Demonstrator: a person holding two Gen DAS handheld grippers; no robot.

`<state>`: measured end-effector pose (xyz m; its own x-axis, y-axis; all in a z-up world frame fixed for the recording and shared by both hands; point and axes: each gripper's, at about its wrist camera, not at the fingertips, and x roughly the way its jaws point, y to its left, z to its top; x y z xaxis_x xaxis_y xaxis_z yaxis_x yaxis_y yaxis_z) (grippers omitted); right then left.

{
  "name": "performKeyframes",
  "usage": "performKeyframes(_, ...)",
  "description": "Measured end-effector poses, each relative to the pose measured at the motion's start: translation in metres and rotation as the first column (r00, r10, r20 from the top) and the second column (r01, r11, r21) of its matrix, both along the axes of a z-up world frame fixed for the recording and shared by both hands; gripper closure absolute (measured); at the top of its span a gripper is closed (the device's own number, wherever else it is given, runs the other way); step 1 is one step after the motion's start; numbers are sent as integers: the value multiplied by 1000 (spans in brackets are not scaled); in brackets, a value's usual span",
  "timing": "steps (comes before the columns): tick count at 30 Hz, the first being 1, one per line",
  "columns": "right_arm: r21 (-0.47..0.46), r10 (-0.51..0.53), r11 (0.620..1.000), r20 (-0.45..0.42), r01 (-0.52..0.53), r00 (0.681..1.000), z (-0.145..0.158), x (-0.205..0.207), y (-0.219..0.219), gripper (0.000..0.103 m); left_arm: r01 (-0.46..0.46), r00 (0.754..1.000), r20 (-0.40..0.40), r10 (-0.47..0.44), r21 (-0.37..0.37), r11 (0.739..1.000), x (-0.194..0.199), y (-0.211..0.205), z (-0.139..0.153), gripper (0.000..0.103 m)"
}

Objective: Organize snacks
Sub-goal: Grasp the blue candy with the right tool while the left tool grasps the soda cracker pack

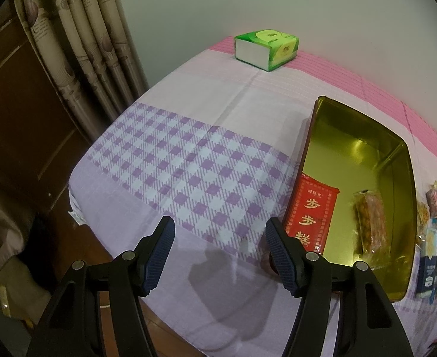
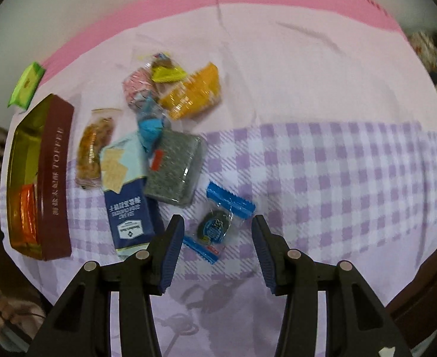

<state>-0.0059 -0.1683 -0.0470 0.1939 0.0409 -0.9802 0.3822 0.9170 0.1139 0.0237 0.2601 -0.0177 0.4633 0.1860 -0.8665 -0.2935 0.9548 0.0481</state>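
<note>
A gold-lined tin box [image 1: 402, 160] with dark red walls sits on the table, also in the right wrist view [image 2: 56, 178]. Inside lie a red packet [image 1: 310, 211] and a clear pack of brown snacks [image 1: 371, 220]. My left gripper [image 1: 220, 239] is open and empty, just left of the tin. My right gripper [image 2: 218, 236] is open above a blue-edged cookie packet [image 2: 217, 226]. A pile lies beyond it: a blue cracker pack [image 2: 127, 205], a grey seaweed pack [image 2: 175, 166], a brown snack pack [image 2: 95, 145], a yellow packet [image 2: 194, 92] and small wrapped sweets [image 2: 150, 125].
A green tissue pack [image 1: 267, 49] stands at the table's far edge by the wall, also in the right wrist view [image 2: 26, 84]. Curtains [image 1: 81, 38] and a wooden door [image 1: 19, 119] are left of the table. The purple checked cloth [image 1: 188, 160] covers the table.
</note>
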Motion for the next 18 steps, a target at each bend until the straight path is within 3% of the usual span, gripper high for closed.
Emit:
performKeyframes(3,20,-23,1000,-14,24,1000,-12,3,4,58,-1,1000,0,1,12,1000,0,-1,0,38)
performKeyframes(8,33,-25,999,-14,25,1000,-26,10,12,70,11,1000,-2,-11,19,1000,0,-2,-1,38)
performKeyframes(10,28,-6,1000,-12,7,1000,-30,14,17,75,24,1000,-5,-24,38,999,0,-6,0,38)
performKeyframes(18,-57,125,991,55,-122,991,-42,11,38,77,145,989,-1,-145,103,984,-3,-50,15,38)
